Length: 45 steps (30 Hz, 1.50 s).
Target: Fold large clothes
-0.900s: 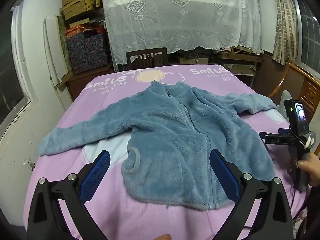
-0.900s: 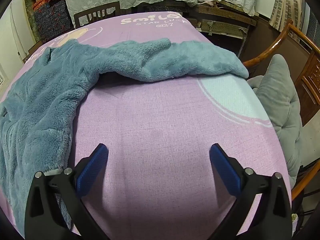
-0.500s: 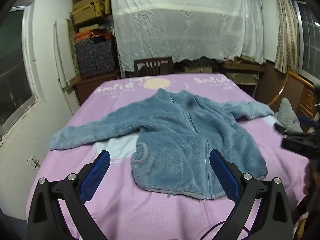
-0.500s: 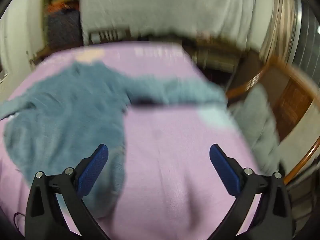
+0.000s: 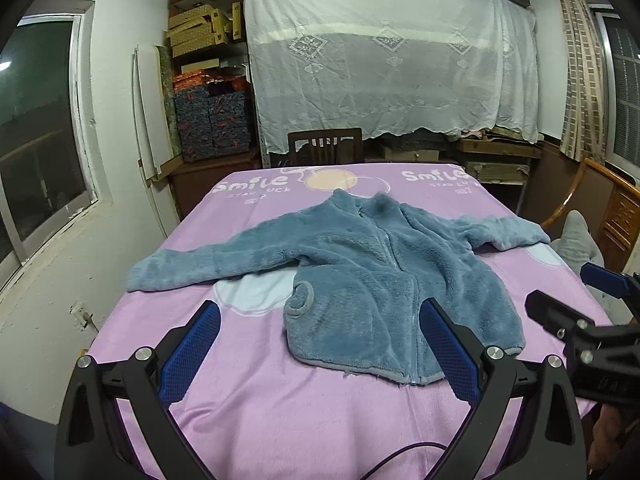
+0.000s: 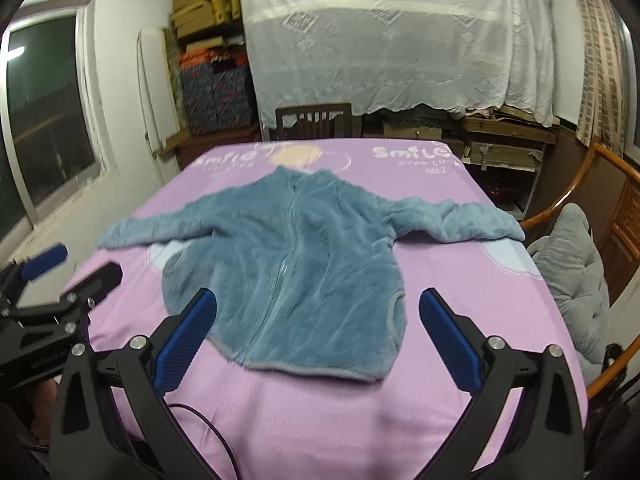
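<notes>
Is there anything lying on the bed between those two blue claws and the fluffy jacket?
Nothing visible: only bare purple bedspread separates the open left gripper and right gripper from the blue fleece jacket, which lies spread flat.

Dim indoor light; blurred right view

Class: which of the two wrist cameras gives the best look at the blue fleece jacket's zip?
The left wrist view. There the blue fleece jacket is sharp and its zip can be traced from collar to hem. The right wrist view shows the whole jacket too, but motion-blurred, with the zip only faint.
</notes>
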{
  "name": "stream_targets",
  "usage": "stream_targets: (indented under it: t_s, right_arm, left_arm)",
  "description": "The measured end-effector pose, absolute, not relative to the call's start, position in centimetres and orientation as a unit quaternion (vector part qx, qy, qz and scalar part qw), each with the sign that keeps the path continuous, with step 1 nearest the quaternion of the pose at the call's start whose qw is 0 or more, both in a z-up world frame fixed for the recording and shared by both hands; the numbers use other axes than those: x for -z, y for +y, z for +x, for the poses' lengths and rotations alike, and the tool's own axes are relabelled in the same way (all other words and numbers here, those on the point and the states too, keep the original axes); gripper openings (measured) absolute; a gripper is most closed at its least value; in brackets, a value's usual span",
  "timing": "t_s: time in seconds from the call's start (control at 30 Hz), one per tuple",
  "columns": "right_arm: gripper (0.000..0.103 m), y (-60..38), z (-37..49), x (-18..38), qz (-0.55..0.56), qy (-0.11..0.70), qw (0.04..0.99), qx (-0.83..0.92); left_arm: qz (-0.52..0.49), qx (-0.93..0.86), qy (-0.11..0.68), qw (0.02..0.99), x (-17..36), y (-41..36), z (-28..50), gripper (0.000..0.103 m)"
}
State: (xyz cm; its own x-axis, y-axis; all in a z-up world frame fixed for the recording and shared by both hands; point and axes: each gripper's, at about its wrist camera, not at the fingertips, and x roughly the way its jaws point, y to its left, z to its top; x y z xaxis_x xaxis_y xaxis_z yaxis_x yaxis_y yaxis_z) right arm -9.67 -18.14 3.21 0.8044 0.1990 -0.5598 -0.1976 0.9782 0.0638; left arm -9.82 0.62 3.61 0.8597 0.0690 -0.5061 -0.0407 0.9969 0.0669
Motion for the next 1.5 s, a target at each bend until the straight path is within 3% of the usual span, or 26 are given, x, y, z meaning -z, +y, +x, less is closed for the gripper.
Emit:
stream_targets:
  t_s: [0.8, 1.5]
  right_arm:
    - [0.099, -19.7, -9.2, -2.2, 0.070, 0.315, 0.938, -0.129]
    - [0.099, -19.1, -9.5, -2.4, 0.057, 0.309, 0.940, -0.135]
  left_arm:
    - [0.032, -0.045, 0.271, 0.961, -3.3, 0.5, -9.8, 0.100]
    - [0.037, -0.045, 0.271, 0.961, -3.1, 0.5, -9.9, 0.100]
